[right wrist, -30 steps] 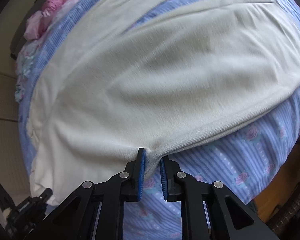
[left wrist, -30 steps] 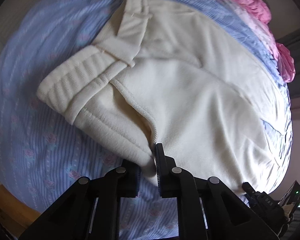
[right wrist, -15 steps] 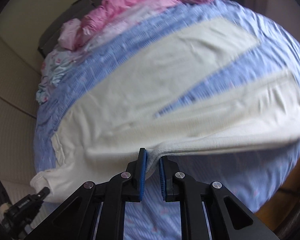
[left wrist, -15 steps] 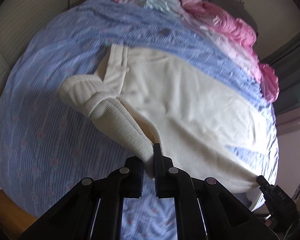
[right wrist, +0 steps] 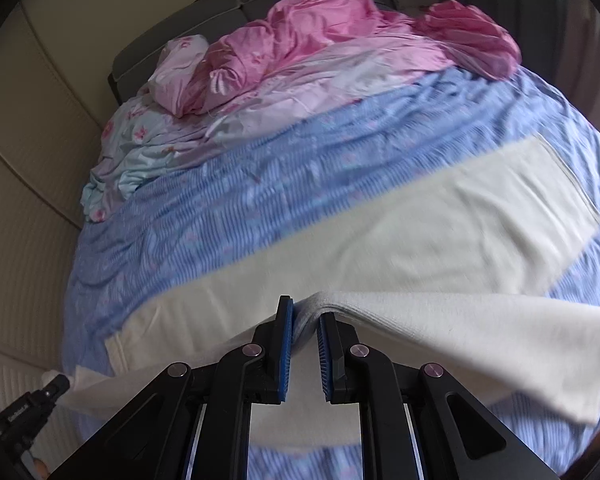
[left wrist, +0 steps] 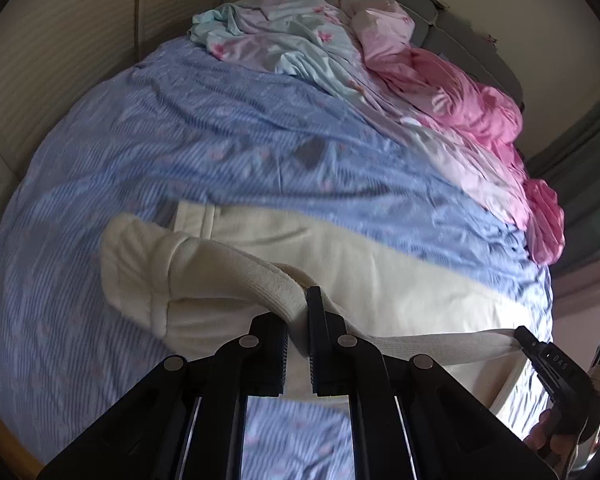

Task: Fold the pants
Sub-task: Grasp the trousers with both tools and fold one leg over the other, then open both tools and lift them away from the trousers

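Cream pants (left wrist: 380,264) lie across the blue striped bed sheet (left wrist: 180,140). Their ribbed waistband (left wrist: 140,264) is at the left in the left wrist view. My left gripper (left wrist: 298,312) is shut on the pants' near edge by the waistband and holds it off the bed. My right gripper (right wrist: 304,320) is shut on the same edge further along the leg. The lifted leg (right wrist: 500,336) hangs in a fold above the flat leg (right wrist: 420,232). Each gripper shows in the other's view: the right gripper (left wrist: 518,334) and the left gripper (right wrist: 62,380), with the cloth stretched taut between them.
A crumpled pink quilt (right wrist: 300,32) and a light blue floral cloth (left wrist: 268,32) lie heaped at the far end of the bed, by a grey headboard (left wrist: 440,28). Beige padded wall panels (right wrist: 28,140) run along one side. A wooden bed edge (left wrist: 4,432) shows at lower left.
Both grippers rose and pulled back, keeping their grip. The pants' near edge came up off the sheet and now hangs over the far leg. Much more of the bed is in view.
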